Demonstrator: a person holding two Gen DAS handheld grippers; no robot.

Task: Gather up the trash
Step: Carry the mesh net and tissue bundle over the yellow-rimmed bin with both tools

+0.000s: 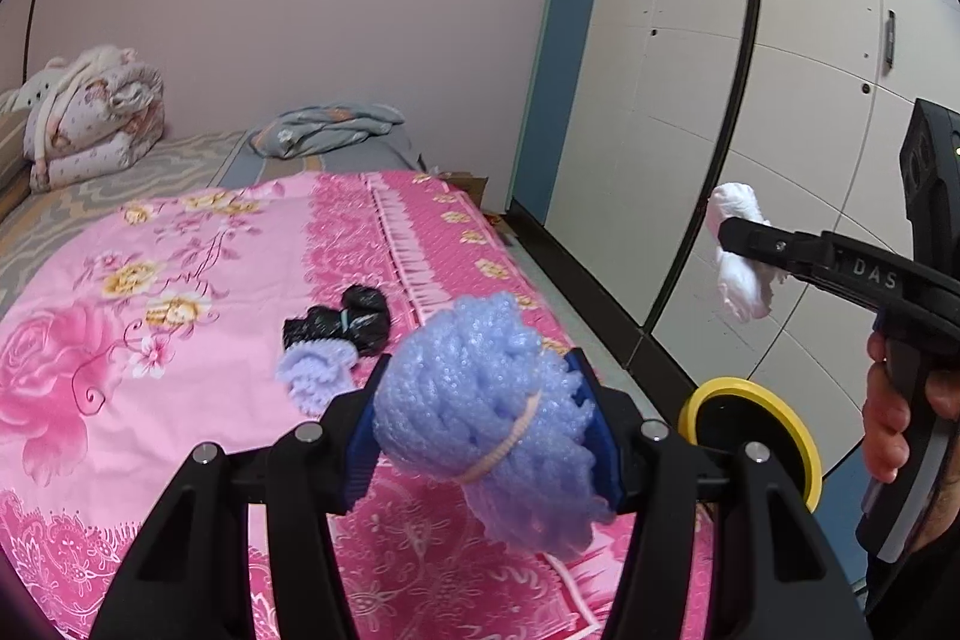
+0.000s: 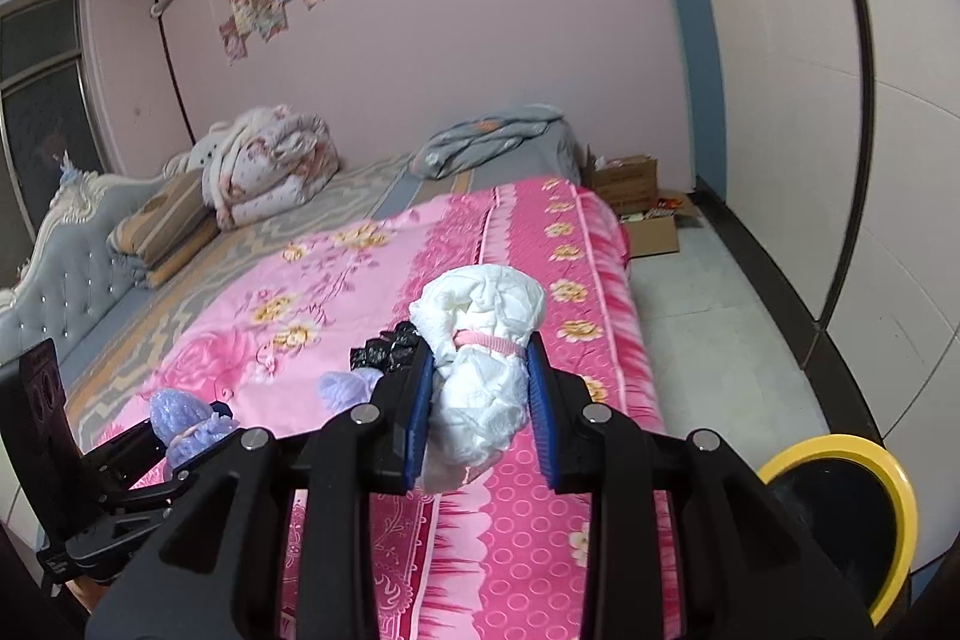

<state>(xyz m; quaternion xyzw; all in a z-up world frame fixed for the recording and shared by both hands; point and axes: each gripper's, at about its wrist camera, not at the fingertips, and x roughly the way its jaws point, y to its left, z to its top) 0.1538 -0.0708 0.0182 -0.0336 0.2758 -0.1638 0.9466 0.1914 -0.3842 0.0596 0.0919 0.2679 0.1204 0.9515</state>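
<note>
The carrying step is in hand. A purple foam bundle [image 1: 486,424] is clamped in the left hand-held gripper [image 1: 480,436], a white plastic wad [image 2: 480,376] in the right hand-held gripper [image 2: 480,400], both above the bed [image 1: 180,280]. Next, each must be brought over the yellow-rimmed bin [image 2: 840,514], low to the right, and released. Two pieces [image 1: 336,328] are left ahead.

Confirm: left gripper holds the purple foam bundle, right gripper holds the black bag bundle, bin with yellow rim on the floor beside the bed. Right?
Not quite. The right gripper holds the white bundle, as the right wrist view shows; the black bag bundle lies on the bed. The left gripper does hold the purple foam bundle, and the bin is as you say.
</note>
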